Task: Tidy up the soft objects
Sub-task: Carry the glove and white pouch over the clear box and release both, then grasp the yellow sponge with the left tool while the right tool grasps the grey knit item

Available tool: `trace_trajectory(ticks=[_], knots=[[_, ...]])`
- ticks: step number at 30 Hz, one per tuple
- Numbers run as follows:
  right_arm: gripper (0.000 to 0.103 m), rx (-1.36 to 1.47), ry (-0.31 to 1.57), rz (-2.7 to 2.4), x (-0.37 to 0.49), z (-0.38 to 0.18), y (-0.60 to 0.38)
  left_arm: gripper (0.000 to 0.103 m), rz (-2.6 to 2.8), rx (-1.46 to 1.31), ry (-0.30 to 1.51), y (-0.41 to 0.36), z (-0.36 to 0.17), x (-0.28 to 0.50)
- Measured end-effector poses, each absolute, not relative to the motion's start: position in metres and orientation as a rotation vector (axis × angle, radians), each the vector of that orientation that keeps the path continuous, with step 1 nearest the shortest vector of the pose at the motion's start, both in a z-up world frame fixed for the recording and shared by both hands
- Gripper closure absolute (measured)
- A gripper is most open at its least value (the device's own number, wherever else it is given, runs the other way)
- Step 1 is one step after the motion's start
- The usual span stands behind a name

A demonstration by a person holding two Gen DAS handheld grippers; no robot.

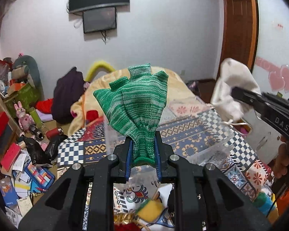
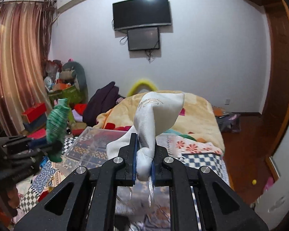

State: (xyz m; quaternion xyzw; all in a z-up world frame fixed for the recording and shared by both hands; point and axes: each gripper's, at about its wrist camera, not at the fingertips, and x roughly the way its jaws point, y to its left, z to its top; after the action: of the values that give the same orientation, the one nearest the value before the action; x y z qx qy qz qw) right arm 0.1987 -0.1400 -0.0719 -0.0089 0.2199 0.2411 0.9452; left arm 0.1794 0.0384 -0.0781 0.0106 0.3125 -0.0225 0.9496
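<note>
My left gripper (image 1: 143, 154) is shut on the cuff of a green striped knit glove (image 1: 134, 104), which stands up above the bed. It also shows in the right wrist view (image 2: 55, 121) at the left. My right gripper (image 2: 144, 163) is shut on a white soft cloth pouch (image 2: 158, 113) held up in the air. The pouch also shows in the left wrist view (image 1: 233, 88) at the right, with the right gripper (image 1: 240, 94) clamped on it. A clear plastic box (image 2: 90, 144) lies on the bed below both grippers.
A patterned quilt (image 1: 183, 134) and a yellow blanket (image 2: 198, 113) cover the bed. Yellow and red soft items (image 1: 150, 209) lie just under the left gripper. Cluttered floor with boxes, papers and plush toys (image 1: 23, 115) is at the left. A wooden door frame (image 2: 279, 77) is at the right.
</note>
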Motion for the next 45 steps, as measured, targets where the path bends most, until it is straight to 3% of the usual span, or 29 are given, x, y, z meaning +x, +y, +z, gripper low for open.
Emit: trace_trajectory(ticks=[14, 16, 18, 20, 25, 29, 38, 45], knots=[[0.091, -0.135, 0.693, 0.526, 0.254, -0.119, -0.090, 0.084, -0.098, -0.004, 0.905, 0.046, -0.141, 0.259], [0.090, -0.150, 0.711, 0.516, 0.257, -0.122, -0.086, 0.078, -0.104, 0.000, 0.930, 0.046, -0.146, 0.263], [0.078, -0.165, 0.746, 0.527, 0.258, -0.125, -0.084, 0.067, -0.106, -0.001, 0.941, 0.047, -0.148, 0.264], [0.058, -0.165, 0.747, 0.521, 0.257, -0.123, -0.086, 0.048, -0.102, -0.003, 0.931, 0.048, -0.146, 0.261], [0.050, -0.160, 0.698, 0.519, 0.244, -0.109, -0.098, 0.045, -0.099, 0.003, 0.845, 0.047, -0.124, 0.240], [0.033, -0.148, 0.638, 0.514, 0.228, -0.092, -0.112, 0.034, -0.099, -0.015, 0.757, 0.051, -0.098, 0.214], [0.021, -0.127, 0.541, 0.523, 0.189, -0.067, -0.134, 0.024, -0.085, -0.047, 0.629, 0.059, -0.057, 0.163], [0.018, -0.126, 0.529, 0.532, 0.169, -0.073, -0.141, 0.021, -0.084, -0.047, 0.612, 0.059, -0.060, 0.134]])
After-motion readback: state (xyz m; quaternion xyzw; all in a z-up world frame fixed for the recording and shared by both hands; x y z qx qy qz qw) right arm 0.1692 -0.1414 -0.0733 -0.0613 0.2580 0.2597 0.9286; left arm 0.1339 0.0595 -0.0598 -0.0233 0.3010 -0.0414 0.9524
